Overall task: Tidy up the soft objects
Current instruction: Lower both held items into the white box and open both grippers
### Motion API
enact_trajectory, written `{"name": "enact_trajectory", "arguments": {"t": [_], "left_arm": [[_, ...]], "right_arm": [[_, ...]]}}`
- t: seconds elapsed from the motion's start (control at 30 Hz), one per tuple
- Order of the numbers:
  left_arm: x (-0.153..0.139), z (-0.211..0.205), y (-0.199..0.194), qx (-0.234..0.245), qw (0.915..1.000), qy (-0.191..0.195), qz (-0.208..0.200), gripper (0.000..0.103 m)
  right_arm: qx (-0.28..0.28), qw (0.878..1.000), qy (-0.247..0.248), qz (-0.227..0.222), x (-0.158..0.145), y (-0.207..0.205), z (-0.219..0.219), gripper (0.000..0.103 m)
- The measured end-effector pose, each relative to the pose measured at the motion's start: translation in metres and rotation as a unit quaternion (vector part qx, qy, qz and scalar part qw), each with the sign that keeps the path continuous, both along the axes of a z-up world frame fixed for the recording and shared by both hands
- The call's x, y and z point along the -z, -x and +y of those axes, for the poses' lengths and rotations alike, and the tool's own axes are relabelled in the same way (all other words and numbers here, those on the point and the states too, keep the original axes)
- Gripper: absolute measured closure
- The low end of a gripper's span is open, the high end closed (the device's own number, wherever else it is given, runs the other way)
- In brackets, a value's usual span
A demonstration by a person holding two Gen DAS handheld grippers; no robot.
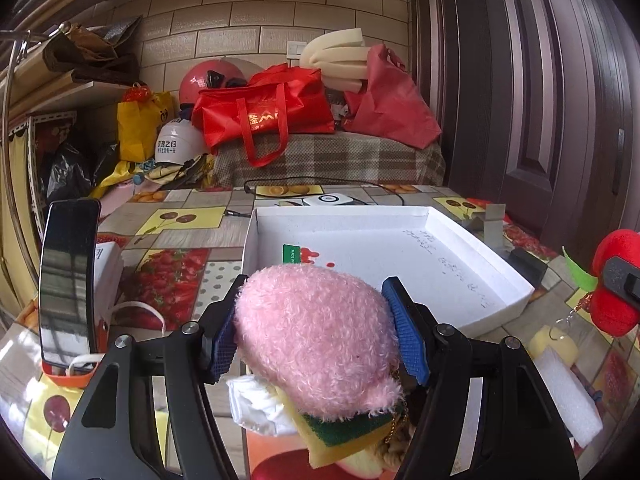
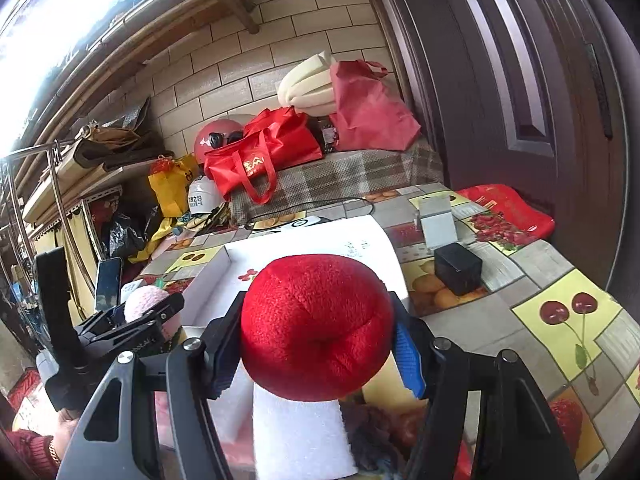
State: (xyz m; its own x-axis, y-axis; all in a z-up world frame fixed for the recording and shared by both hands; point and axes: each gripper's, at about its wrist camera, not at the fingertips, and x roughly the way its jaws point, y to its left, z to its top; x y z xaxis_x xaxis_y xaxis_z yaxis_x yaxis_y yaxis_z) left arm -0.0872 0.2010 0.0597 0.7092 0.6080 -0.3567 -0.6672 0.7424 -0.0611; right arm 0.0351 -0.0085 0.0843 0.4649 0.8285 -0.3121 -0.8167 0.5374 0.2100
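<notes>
Two grippers are each pinching a toy above the table, the left gripper [image 1: 316, 328] clamping a pink plush [image 1: 316, 336], the right gripper [image 2: 316, 344] a red plush [image 2: 316, 328]; both should be releasing only once inside the white box [image 1: 500, 264].

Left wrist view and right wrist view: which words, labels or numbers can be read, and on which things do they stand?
"MADE IN", cut off: green label inside the white box.
Handwriting on the box floor: too faint to read.
Gold print on the red bag: partly hidden, unreadable.
Characters on the white helmet: too small to read.
</notes>
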Motion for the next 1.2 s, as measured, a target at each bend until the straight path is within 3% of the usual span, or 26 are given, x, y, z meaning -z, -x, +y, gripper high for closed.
{"name": "enact_trajectory", "arguments": {"t": [0.2,0.37,0.67,0.97,1.07,1.13,1.2], "left_arm": [[-0.016,0.024,-0.03,-0.002,1.0,0.004,0.002,0.036],[-0.015,0.038,-0.053,0.008,0.9996,0.012,0.026,0.036],[-0.015,0.06,-0.043,0.01,0.9984,0.054,0.015,0.036],[-0.013,0.065,-0.045,0.02,0.9973,0.067,0.025,0.035],[-0.013,0.064,-0.047,0.022,0.997,0.07,0.025,0.031],[-0.015,0.064,-0.044,0.024,0.9971,0.07,0.015,0.016],[-0.016,0.065,-0.043,0.029,0.9964,0.08,0.007,0.0]], "right_arm": [[-0.019,1.0,0.004,0.006,-0.015,-0.007,0.041,0.038],[-0.029,0.997,0.042,0.06,-0.014,-0.032,0.085,0.038],[-0.001,0.991,0.085,0.105,0.001,-0.061,0.126,0.038],[0.015,0.99,0.096,0.102,0.005,-0.061,0.132,0.037],[0.029,0.99,0.078,0.11,0.004,-0.065,0.13,0.033],[0.033,0.99,0.068,0.116,0.004,-0.067,0.127,0.011],[0.042,0.991,0.057,0.11,0.002,-0.068,0.123,0.0]]}}
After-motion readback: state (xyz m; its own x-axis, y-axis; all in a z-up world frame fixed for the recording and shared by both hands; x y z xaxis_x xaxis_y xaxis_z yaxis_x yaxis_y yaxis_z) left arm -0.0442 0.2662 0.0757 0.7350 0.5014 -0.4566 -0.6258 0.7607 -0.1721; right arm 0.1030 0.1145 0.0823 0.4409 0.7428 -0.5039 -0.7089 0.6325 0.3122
